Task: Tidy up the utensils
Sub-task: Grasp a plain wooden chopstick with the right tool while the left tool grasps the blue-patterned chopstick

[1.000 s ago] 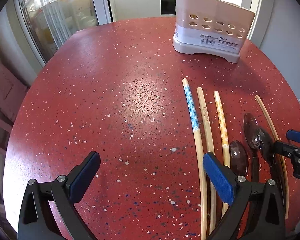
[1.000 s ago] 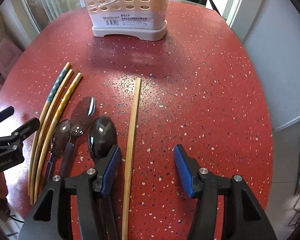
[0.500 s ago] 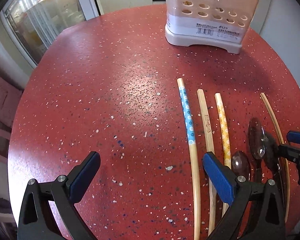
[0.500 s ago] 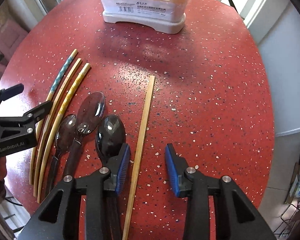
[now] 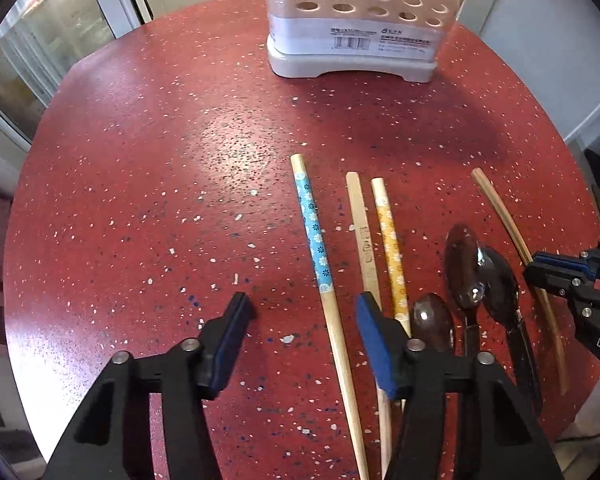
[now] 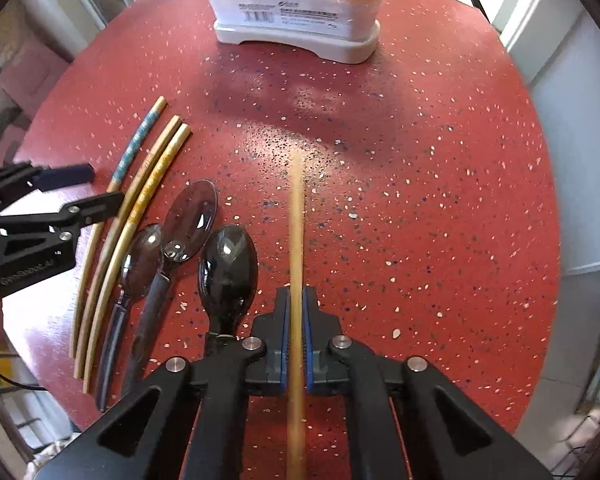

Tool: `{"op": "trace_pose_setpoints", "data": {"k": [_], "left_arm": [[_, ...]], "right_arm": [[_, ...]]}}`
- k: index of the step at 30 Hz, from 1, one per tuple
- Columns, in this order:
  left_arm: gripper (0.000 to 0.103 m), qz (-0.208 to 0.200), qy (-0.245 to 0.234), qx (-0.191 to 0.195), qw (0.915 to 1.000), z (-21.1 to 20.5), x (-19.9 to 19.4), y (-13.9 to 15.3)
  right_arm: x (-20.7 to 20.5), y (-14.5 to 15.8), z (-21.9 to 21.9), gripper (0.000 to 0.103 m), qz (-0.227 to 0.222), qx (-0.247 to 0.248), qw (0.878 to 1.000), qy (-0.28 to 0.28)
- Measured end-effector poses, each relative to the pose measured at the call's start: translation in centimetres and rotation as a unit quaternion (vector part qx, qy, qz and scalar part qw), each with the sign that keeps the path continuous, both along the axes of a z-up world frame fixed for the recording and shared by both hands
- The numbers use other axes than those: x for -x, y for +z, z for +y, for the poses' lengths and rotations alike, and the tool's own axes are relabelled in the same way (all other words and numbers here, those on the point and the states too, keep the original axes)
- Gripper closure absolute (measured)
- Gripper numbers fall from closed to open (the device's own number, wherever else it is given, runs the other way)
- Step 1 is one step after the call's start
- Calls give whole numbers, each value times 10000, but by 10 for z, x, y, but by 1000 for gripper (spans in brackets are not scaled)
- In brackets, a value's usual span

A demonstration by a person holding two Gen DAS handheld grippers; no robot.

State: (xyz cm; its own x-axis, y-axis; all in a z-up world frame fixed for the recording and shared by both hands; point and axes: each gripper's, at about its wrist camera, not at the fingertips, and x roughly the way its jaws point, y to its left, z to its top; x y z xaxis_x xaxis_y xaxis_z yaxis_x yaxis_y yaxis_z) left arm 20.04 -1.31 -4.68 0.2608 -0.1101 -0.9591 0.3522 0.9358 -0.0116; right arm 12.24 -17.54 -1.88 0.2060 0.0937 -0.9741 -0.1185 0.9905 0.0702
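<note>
Since the earlier frame, right hand-held gripper (image 6: 296, 334) has clamped the plain bamboo chopstick (image 6: 296, 216) at lower centre, lying on the red speckled bench (image 6: 420, 168). Left hand-held gripper (image 5: 300, 320) is closing astride the blue-flowered chopstick (image 5: 318, 252), unpinched. Judged: transfer to the white perforated holder (image 6: 296, 12), top centre, is pending.

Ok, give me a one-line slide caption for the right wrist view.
Right gripper shut on a plain wooden chopstick beside three dark spoons on the red speckled table.

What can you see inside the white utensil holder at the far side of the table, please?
Only round holes in the utensil holder show; its top is cropped, so any contents stay hidden.
</note>
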Motion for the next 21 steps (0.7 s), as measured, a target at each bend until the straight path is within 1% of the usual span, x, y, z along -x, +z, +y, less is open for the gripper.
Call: {"op": "trace_pose_setpoints", "data": {"k": [2, 5, 7, 8, 9, 10, 11, 14, 16, 19, 21], "left_arm": [[22, 41, 12, 14, 10000, -1, -1, 1], [24, 85, 13, 14, 10000, -4, -2, 2], [34, 112, -30, 6, 9999, -7, -3, 4], [46, 124, -57, 15, 9999, -10, -5, 6], [54, 144, -90, 21, 9999, -15, -5, 7], [57, 151, -117, 9, 9998, -17, -5, 8], [65, 148, -134, 16, 9998, -20, -4, 8], [67, 47, -58, 73, 9999, -25, 4, 10], [67, -137, 86, 209, 9997, -21, 12, 15], [67, -474, 318, 542, 9969, -9, 30, 30], [67, -730, 479, 772, 9932, -2, 42, 45]], "right_arm": [[3, 1, -8, 97, -44, -211, 9998, -47], [10, 4, -18, 97, -178, -302, 9994, -25], [16, 7, -23, 97, -251, -311, 9992, -10], [17, 9, -25, 97, -285, -339, 9990, -10], [19, 10, -26, 97, -304, -365, 9989, -10], [21, 12, -27, 97, -320, -395, 9987, -21], [23, 13, -29, 97, -336, -433, 9985, -33], [25, 19, -31, 97, -400, -519, 9978, -53], [26, 22, -27, 97, -470, -588, 9971, -59], [34, 31, -32, 97, -604, -732, 9955, -73], [38, 35, -33, 97, -685, -870, 9938, -84]]}}
